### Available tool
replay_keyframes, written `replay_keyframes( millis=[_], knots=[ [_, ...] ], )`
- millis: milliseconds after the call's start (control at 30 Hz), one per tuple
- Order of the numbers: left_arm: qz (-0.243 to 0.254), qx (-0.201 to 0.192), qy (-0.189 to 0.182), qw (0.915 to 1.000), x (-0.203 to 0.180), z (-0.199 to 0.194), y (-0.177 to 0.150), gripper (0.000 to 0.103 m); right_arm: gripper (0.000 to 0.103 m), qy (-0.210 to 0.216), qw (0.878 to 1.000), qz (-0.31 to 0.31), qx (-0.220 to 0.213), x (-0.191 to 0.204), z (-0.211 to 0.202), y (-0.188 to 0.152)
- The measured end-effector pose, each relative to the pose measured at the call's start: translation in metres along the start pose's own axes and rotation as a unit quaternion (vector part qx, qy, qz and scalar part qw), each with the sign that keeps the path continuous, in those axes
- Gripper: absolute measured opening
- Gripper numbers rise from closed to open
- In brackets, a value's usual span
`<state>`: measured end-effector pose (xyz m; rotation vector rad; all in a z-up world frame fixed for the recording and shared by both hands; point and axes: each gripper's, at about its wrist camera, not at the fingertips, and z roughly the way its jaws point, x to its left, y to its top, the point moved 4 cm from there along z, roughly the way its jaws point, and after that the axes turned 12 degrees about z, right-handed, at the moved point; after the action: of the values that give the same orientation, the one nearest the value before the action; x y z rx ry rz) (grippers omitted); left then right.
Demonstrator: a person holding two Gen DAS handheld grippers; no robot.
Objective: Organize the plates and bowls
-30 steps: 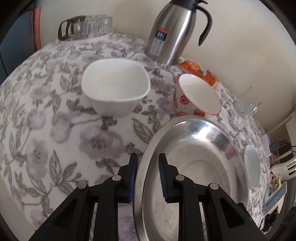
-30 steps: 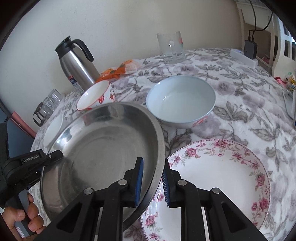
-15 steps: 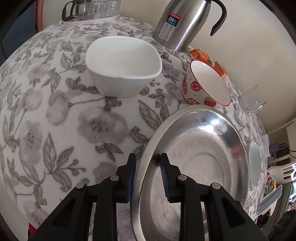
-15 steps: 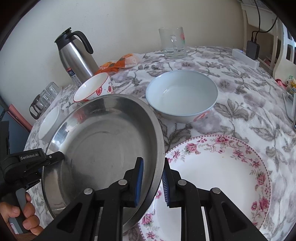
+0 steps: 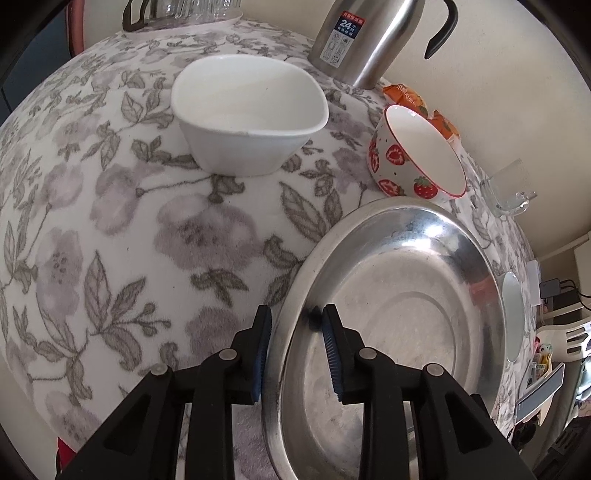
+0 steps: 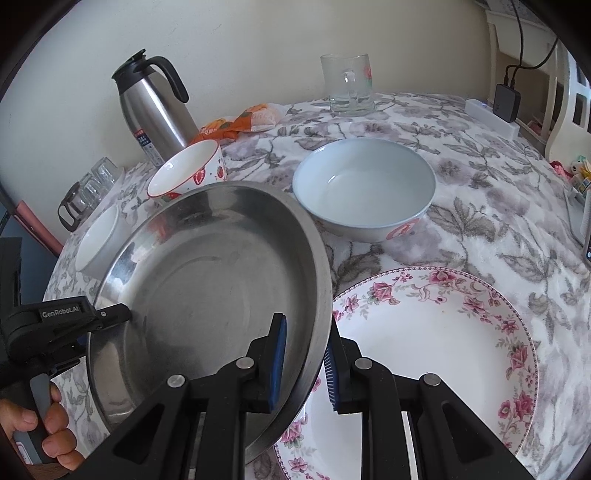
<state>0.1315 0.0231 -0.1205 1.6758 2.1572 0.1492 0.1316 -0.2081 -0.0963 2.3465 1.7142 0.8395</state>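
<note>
A large steel plate (image 5: 399, 306) (image 6: 207, 291) hangs above the table, held by both grippers at opposite rims. My left gripper (image 5: 297, 347) is shut on its near rim; it also shows in the right wrist view (image 6: 110, 315). My right gripper (image 6: 304, 360) is shut on the other rim. A floral plate (image 6: 443, 350) lies under the steel plate's right edge. A pale blue bowl (image 6: 364, 186), a strawberry bowl (image 5: 413, 155) (image 6: 188, 170) and a white square bowl (image 5: 247, 114) (image 6: 98, 243) stand on the table.
A steel thermos (image 5: 365, 33) (image 6: 151, 107), an orange snack bag (image 6: 240, 122), a glass mug (image 6: 349, 85) and a rack of glasses (image 6: 88, 188) stand at the back. A power strip with charger (image 6: 498, 110) lies at the far right.
Both grippers carried the steel plate a little toward the right and lower, closer over the floral plate. The white square bowl and the thermos have moved up in the left wrist view.
</note>
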Motion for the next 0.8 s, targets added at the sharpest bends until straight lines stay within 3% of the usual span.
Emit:
replay_keyframes(
  millis=[800],
  knots=[
    [0.003, -0.012, 0.005, 0.9999, -0.001, -0.013, 0.002, 0.03, 0.022, 0.003, 1.0, 0.01, 0.005, 0.0, -0.003, 0.001]
  ],
)
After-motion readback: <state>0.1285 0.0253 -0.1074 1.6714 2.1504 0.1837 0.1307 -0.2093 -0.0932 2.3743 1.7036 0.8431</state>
